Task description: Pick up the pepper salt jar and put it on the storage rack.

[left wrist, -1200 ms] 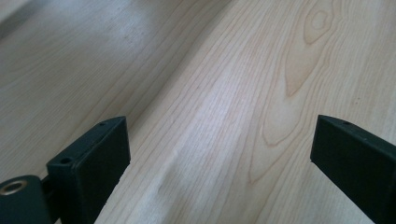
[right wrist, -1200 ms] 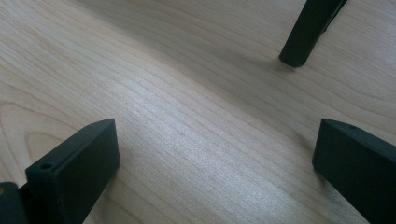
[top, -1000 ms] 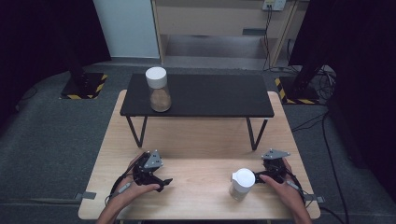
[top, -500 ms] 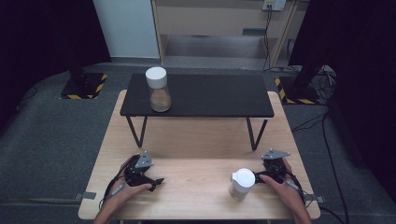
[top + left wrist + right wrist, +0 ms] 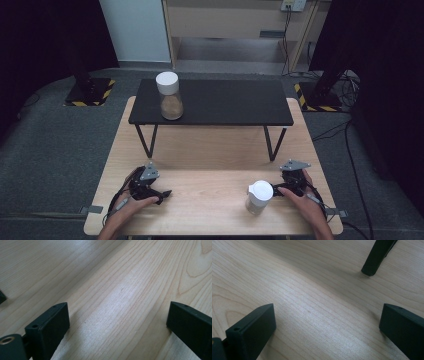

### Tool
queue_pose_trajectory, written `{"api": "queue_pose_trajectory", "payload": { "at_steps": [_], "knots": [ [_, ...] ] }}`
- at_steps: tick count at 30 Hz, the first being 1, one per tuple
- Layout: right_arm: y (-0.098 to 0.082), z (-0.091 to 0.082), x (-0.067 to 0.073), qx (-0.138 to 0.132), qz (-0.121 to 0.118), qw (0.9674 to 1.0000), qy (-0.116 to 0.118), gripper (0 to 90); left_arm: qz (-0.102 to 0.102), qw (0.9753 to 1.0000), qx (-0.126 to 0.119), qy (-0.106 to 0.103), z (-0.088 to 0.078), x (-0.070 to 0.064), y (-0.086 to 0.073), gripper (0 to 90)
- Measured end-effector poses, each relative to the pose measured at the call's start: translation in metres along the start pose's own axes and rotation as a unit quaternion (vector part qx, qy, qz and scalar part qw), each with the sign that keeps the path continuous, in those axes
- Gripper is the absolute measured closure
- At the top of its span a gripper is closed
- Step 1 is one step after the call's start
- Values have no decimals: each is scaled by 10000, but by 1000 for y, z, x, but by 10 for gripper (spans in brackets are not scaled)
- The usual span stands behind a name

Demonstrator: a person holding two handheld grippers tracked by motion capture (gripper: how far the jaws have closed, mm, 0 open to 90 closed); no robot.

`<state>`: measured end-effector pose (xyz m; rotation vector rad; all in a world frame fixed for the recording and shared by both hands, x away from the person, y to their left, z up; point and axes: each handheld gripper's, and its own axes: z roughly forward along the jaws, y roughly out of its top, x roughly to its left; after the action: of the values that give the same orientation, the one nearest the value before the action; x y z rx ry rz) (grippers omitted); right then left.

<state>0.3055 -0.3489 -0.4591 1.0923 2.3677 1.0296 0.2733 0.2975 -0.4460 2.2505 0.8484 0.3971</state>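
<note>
The left gripper [image 5: 161, 193] sits low on the table [image 5: 210, 155], near the front left. Its two black jaws stand wide apart, with bare wood between them and nothing held. A hand [image 5: 127, 206] holds it from behind, and its cable runs back to the table edge.

The right gripper [image 5: 279, 190] sits near the front right of the table. In the right gripper view its jaws are also spread wide, with bare wood between them. It grips nothing. A black leg [image 5: 377, 256] of the shelf stands on the wood ahead of it.

A jar [image 5: 259, 196] with a white lid stands upright on the table just beside the right gripper, on its left. The jaws point at the jar, but I cannot tell if they touch it.

Farther back, a black shelf [image 5: 225, 102] stands on the table. A second jar [image 5: 169, 95] with a white lid stands on its left end, with something brown inside.
</note>
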Motion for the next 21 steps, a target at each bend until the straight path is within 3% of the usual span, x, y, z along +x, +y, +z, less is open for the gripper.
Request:
{"api": "queue_pose_trajectory", "payload": {
  "at_steps": [3, 21],
  "knots": [
    [0, 0, 0, 0, 0, 10000, 0, 14, -99, 9999, -82, -74, 1, 4, -6, 20],
    [0, 0, 0, -2, 10, 10000, -7, 15, -96, 9999, -125, -62, 0, 0, -9, 7]
  ]
}}
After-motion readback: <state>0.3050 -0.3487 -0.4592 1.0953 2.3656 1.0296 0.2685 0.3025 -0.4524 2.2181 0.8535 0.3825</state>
